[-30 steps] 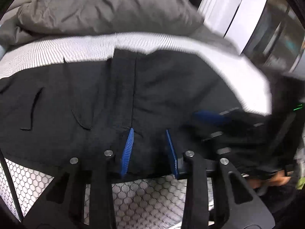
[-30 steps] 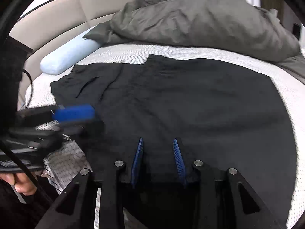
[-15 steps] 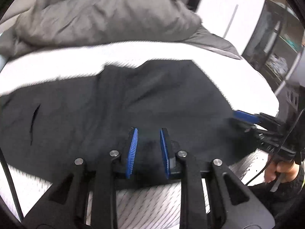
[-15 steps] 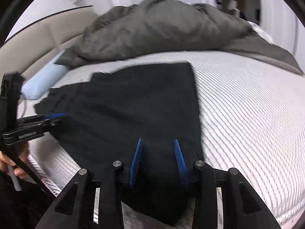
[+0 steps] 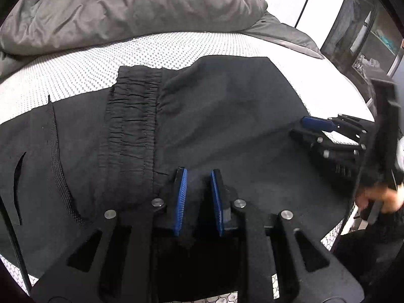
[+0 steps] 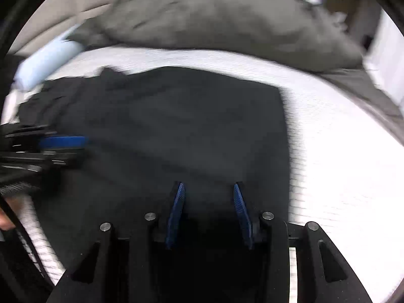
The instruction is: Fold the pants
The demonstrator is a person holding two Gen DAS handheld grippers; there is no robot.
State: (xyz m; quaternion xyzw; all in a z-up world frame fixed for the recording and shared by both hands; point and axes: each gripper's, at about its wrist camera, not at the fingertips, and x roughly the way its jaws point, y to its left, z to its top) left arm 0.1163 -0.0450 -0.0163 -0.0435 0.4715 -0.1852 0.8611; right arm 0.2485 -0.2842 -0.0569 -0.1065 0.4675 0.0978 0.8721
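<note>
Black pants lie spread on a white patterned mattress, near its front edge. One layer is already laid over another, and the gathered elastic waistband runs from the far side toward the front edge, left of centre. A loose black drawstring trails across the cloth near the left side. A rumpled grey duvet is heaped along the far side of the mattress, clear of the working area.

The left gripper points steeply down at the front edge of the pants. Its blue-padded jaws have just been closing and now stand narrow, with a ridge of black cloth between them; whether the pads truly pinch that cloth cannot be told.

The right gripper reaches in near the right-hand edge of the pants, close to the front right corner of the fabric. Its jaws have just been opening and stand well apart above the cloth, gripping nothing. That view is blurred.

Judging by this, both tools work along the front edge, probably so the pants can be lifted evenly for another fold.
</note>
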